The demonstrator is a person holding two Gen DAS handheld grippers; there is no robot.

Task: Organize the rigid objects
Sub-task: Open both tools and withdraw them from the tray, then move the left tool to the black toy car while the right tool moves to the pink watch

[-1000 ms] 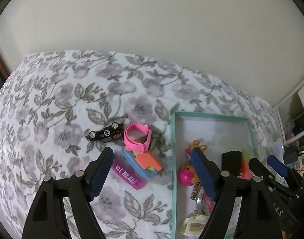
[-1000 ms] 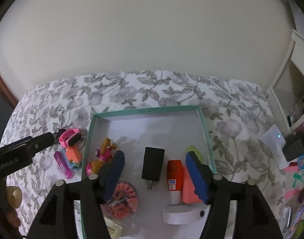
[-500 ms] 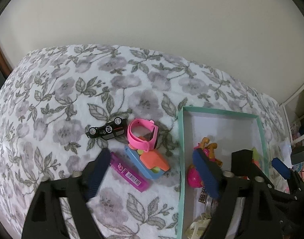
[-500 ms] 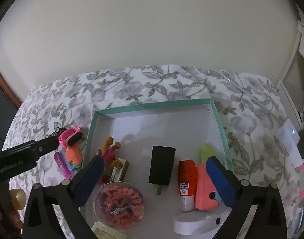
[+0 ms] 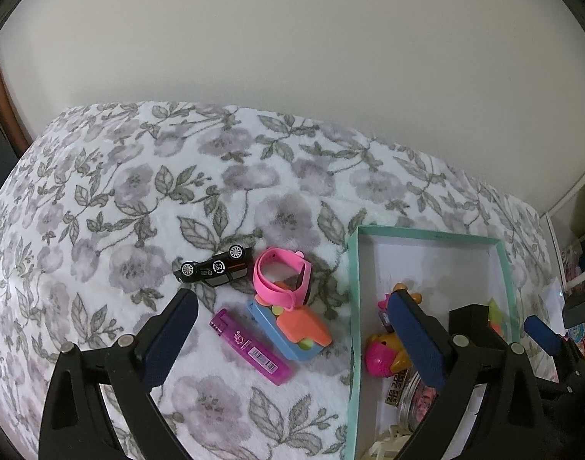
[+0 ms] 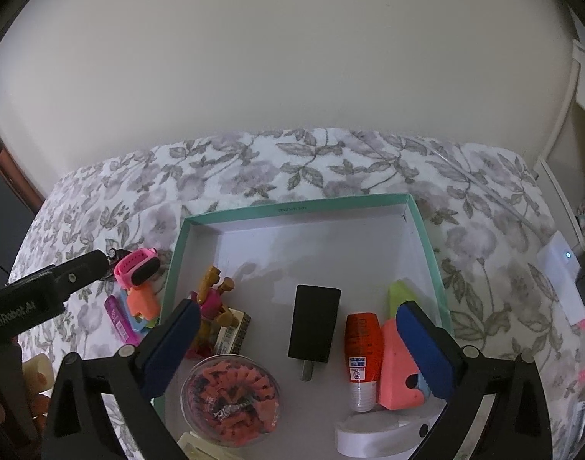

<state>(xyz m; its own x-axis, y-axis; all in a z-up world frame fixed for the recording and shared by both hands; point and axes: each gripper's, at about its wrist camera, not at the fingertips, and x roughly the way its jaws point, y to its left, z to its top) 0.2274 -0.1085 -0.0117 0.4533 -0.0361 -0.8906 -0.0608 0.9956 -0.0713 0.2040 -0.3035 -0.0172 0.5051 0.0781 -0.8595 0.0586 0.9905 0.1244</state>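
On the floral bedspread lie a black toy car (image 5: pixel 215 266), a pink watch (image 5: pixel 280 280), a blue-and-orange block (image 5: pixel 294 327) and a purple bar (image 5: pixel 250 347). My left gripper (image 5: pixel 292 341) hovers over the bar and block. Its jaws are opening wide and the pads touch nothing. My right gripper (image 6: pixel 298 350) stands open above the teal box (image 6: pixel 292 205), over a black charger (image 6: pixel 313 329). Also in the box are an orange bottle (image 6: pixel 363 356), a coral block (image 6: pixel 397 364), a toy figure (image 6: pixel 215 306) and a round tub of orange pieces (image 6: pixel 231 398).
A white tape roll (image 6: pixel 380 433) lies at the box's near edge. A white adapter with a lit dot (image 6: pixel 561 268) rests on the bed to the right. White furniture (image 6: pixel 584 76) stands beyond it, and a plain wall rises behind the bed.
Both grippers' jaws have spread much wider. Neither has taken hold of anything, and the objects on the bed and in the box lie where they were.
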